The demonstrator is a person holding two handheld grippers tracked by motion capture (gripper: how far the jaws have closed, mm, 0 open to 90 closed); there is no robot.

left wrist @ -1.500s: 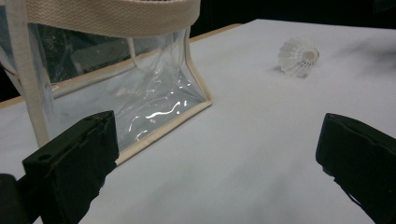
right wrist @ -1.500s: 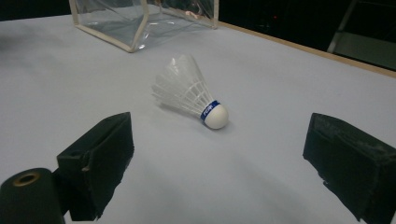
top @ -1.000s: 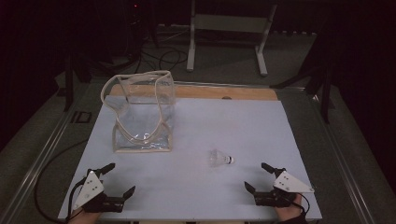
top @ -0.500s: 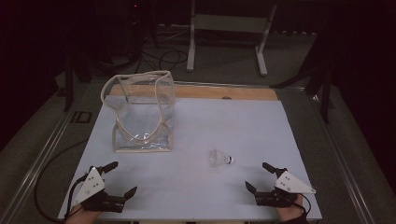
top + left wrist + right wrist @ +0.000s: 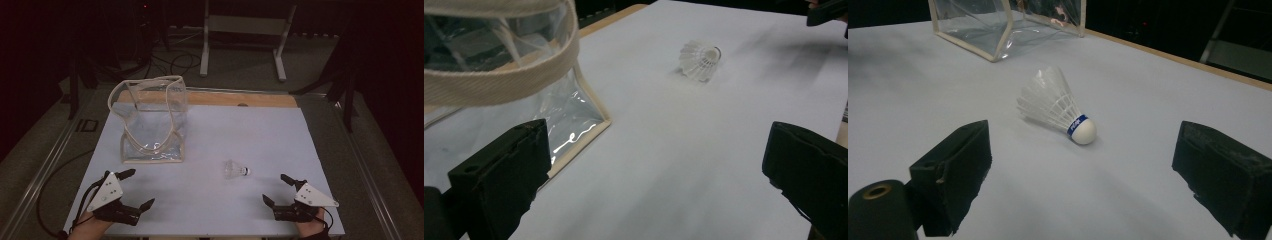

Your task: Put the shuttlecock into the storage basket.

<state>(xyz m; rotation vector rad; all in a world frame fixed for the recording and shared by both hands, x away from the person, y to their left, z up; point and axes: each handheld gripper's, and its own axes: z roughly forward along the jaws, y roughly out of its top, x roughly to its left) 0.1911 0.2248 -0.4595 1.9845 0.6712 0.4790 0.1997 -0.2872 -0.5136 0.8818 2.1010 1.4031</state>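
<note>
Both tools rest low near the shuttlecock (image 5: 235,170)

Left tool (image 5: 131,188) and right tool (image 5: 278,190) sit released on the desk (image 5: 250,130), jaws spread, flanking the shuttlecock; clear bag (image 5: 152,122) stands behind it.

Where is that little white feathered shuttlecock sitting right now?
In the high view, the white feathered shuttlecock lies on its side on the pale table, right of the clear plastic bag and nearest the right tool.
</note>
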